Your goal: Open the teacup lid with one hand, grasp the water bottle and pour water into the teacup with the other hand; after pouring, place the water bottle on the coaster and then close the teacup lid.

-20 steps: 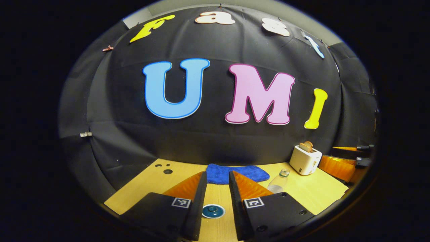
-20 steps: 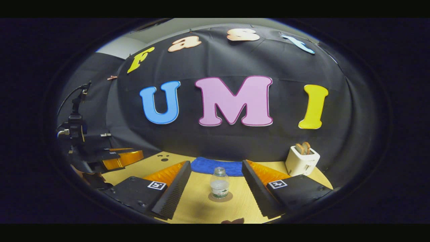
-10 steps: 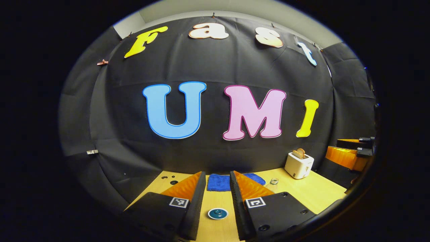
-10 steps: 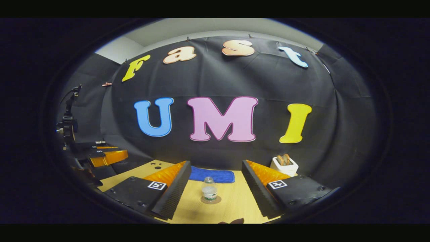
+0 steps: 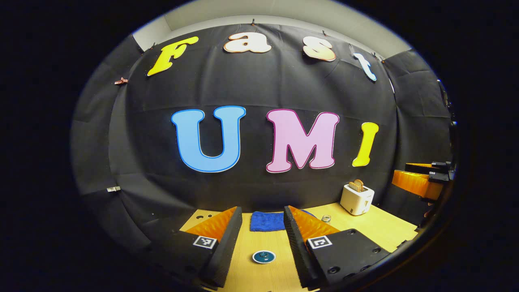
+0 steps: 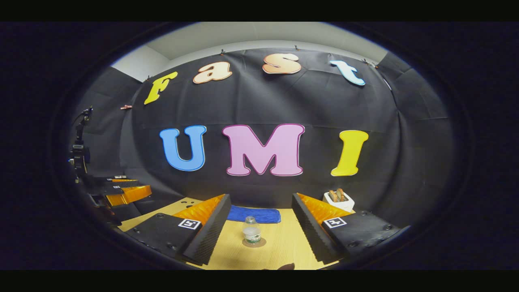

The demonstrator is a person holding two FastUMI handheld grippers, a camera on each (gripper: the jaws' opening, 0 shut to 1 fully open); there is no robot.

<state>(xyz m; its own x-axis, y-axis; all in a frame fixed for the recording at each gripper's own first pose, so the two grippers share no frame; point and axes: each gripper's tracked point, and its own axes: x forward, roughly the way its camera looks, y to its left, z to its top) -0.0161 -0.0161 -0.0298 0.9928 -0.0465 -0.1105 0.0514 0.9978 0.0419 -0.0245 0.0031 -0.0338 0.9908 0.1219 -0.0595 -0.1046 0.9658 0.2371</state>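
Left gripper view: the left tool (image 5: 262, 227) hangs over the desk (image 5: 381, 229) with its jaws spread wide and nothing between them. Below the gap sits the teacup lid (image 5: 264, 256), seen from above; whether it rests on the cup cannot be told from here. A blue cloth (image 5: 265, 221) lies beyond, a white toaster (image 5: 357, 198) stands to the right, and only the top of the water bottle (image 5: 326, 218) peeps past the finger. The task looks close to finished. The risk here is a stray dip of the wide jaws that knocks the lid askew.

Right gripper view: the right tool (image 6: 259, 215) is likewise wide open and empty. The water bottle (image 6: 251, 231) stands upright on the coaster (image 6: 254, 242), near the cloth. It appears light and nearly empty, so a brush from either finger could tip it or slide it off the coaster. This view gives the bottle's full seating, which the other hides; the other alone gives the lid from above.
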